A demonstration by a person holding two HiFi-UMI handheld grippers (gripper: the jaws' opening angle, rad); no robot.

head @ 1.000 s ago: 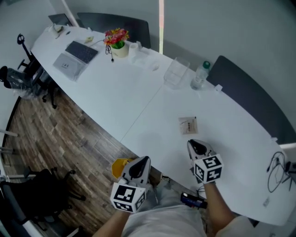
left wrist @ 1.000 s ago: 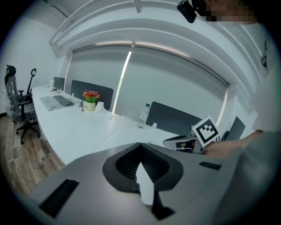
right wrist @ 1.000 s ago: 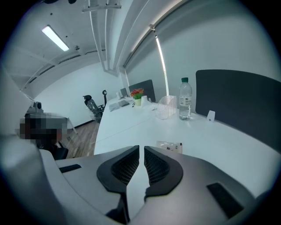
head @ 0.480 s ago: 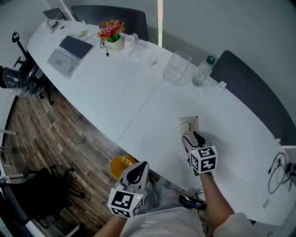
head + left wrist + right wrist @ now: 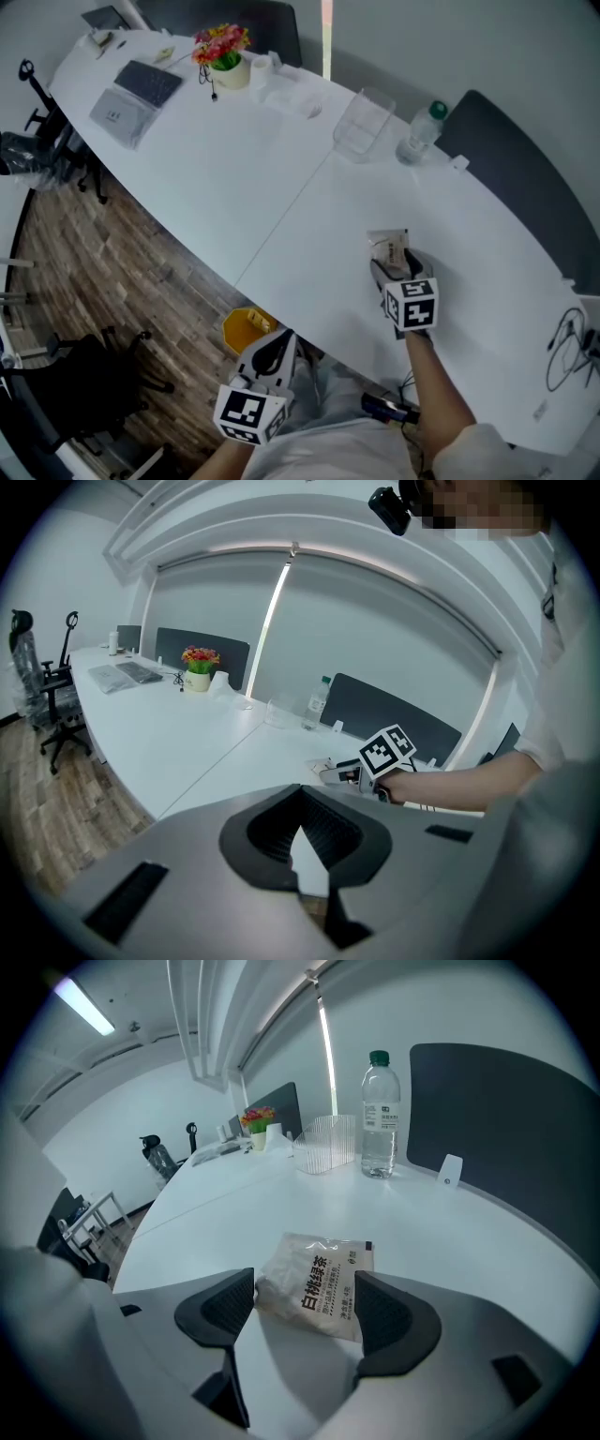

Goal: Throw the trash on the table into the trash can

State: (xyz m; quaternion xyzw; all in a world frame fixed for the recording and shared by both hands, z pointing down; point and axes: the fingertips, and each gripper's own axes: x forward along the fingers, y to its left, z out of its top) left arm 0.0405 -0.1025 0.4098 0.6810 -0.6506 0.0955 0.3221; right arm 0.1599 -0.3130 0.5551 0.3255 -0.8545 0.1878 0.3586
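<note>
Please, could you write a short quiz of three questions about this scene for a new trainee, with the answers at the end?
1. True or false: the right claw already presses on the tea packet.
2. In the right gripper view, the clear container stands at the water bottle's: A) left B) right C) top, stacked on it.
3. Fill in: the left claw is ____, with nothing in it.

Key
1. False. Its jaws are opening, and the packet lies between them on the table, not pressed.
2. A
3. shut
</note>
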